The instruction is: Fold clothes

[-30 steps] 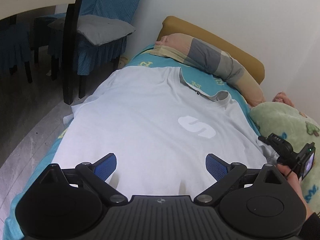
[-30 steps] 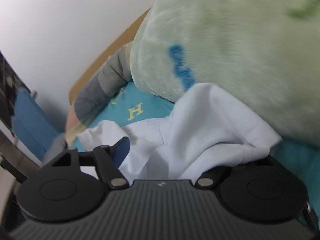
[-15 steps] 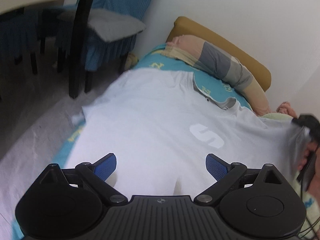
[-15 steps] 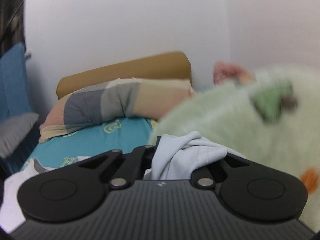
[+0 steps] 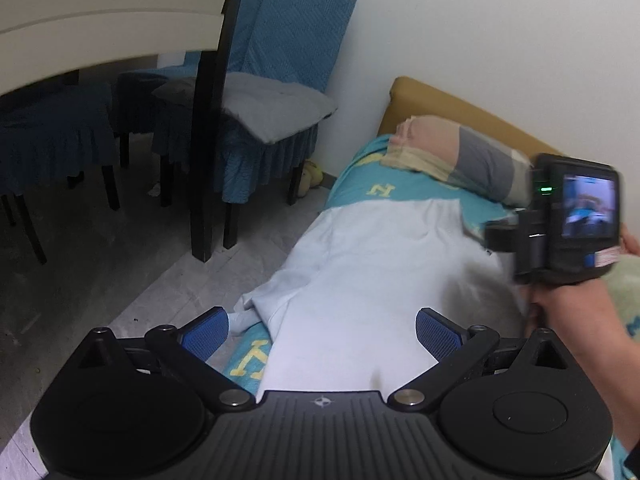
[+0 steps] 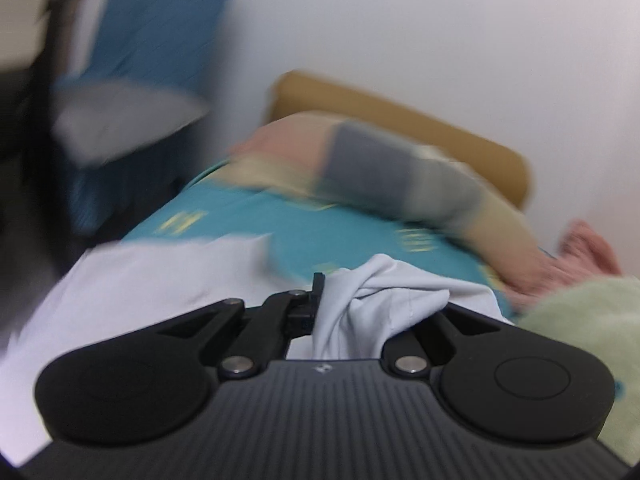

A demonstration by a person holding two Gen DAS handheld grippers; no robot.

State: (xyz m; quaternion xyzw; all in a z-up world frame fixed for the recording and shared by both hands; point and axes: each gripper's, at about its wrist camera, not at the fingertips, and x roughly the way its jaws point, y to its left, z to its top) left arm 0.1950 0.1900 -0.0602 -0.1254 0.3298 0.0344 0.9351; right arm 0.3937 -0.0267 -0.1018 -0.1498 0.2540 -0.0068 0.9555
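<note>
Pinching a bunched edge of the white T-shirt (image 6: 362,304), our right gripper (image 6: 356,300) was clamped on soft, light cloth that sags unless held near an edge. Our left gripper (image 5: 322,330) hovered spread apart, empty, the shirt lying ahead on the bed (image 5: 360,190), beyond it the pillow (image 5: 460,160).
</note>
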